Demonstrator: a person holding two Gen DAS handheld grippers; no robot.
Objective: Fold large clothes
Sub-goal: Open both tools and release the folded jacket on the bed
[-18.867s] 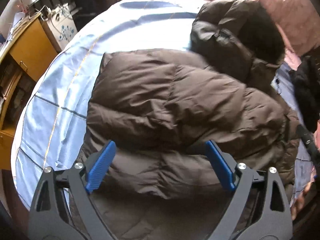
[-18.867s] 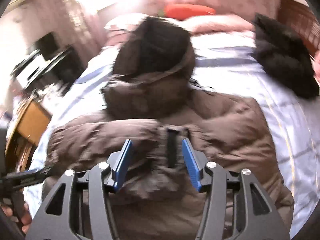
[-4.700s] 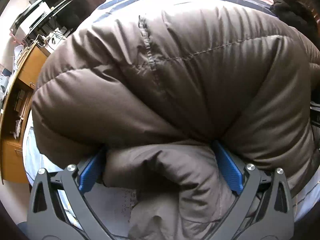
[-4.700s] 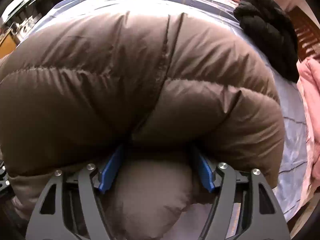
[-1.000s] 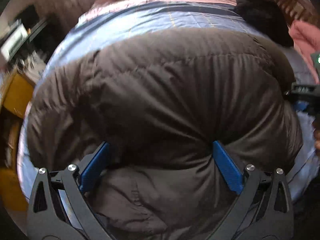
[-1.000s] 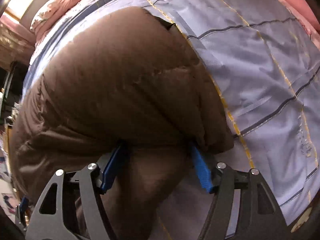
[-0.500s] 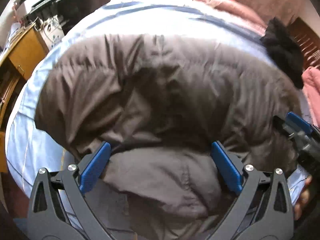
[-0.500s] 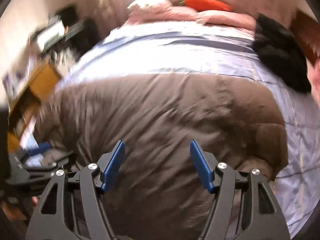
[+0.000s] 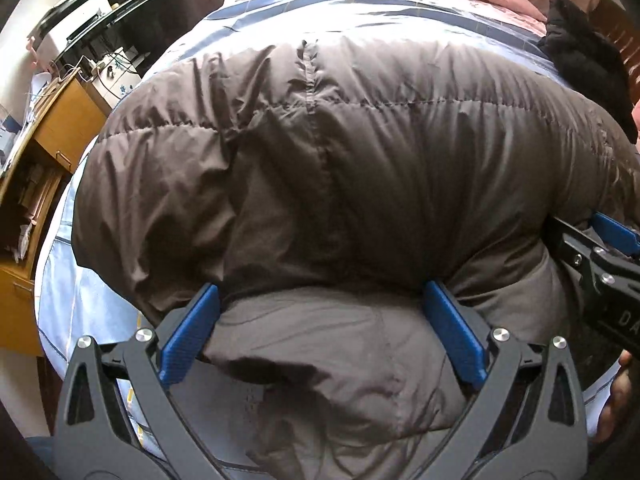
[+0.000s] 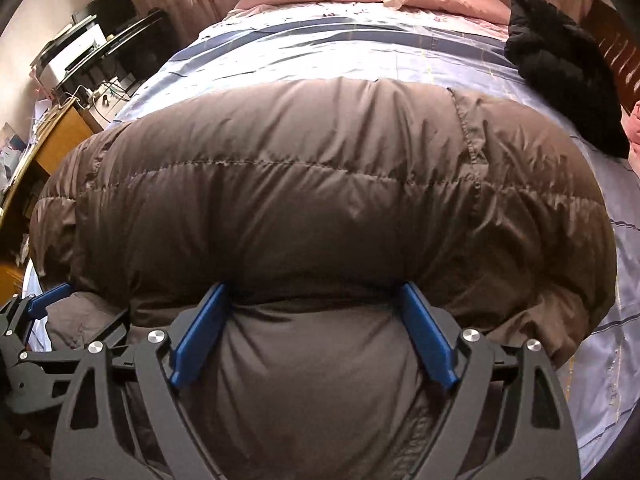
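Since the earliest frames the brown puffer jacket has gone from lying spread with its hood out to a thick doubled bundle on the blue bedsheet, hood no longer showing.

From the left wrist, the left gripper stands wide, and a fold of the near edge bulges between its blue pads; whether they press it or merely flank it, I cannot tell. The right gripper shows at the bundle's far right edge, beside a black garment.

From the right wrist, the right gripper has its jaws opening, jacket fabric lying between them. The left gripper sits at the bundle's left end.

Folding looks nearly done; letting go and perhaps pressing the puffy top flat appears to remain.
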